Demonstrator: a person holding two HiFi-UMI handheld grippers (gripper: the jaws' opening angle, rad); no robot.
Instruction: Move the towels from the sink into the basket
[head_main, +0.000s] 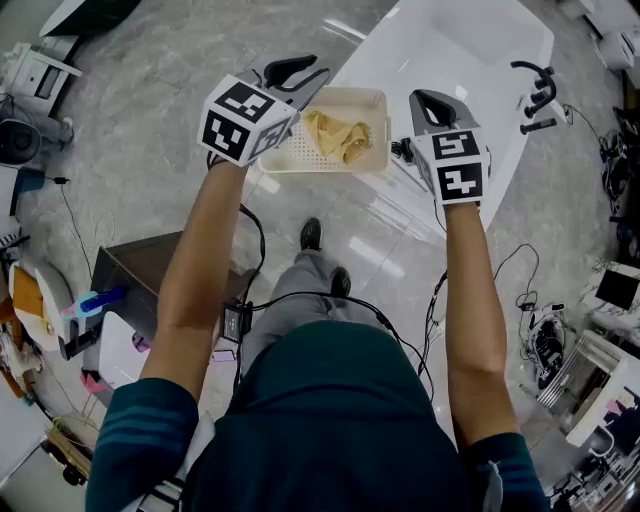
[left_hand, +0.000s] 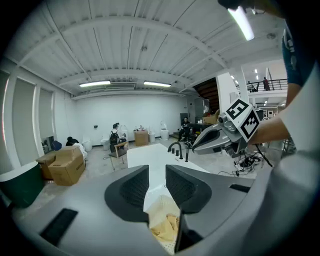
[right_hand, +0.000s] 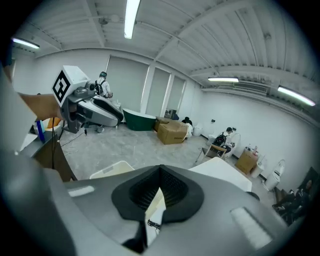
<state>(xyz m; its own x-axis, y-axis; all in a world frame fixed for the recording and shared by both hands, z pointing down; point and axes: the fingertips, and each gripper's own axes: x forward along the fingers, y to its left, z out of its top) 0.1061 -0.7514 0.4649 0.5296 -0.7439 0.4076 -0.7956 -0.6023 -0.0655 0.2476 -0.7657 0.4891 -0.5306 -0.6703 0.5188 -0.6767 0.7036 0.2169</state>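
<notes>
Lying crumpled in the cream perforated plastic basket (head_main: 292, 152), the yellow cloth towel (head_main: 340, 135) sat between both grippers, nearer the released left gripper (head_main: 298, 72); the right gripper (head_main: 430, 100) was clenched empty.

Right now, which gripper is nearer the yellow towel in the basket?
Left. The left gripper hangs over the left edge of the basket, the towel just beyond its open jaws; the right gripper sits off the basket's right side.
</notes>
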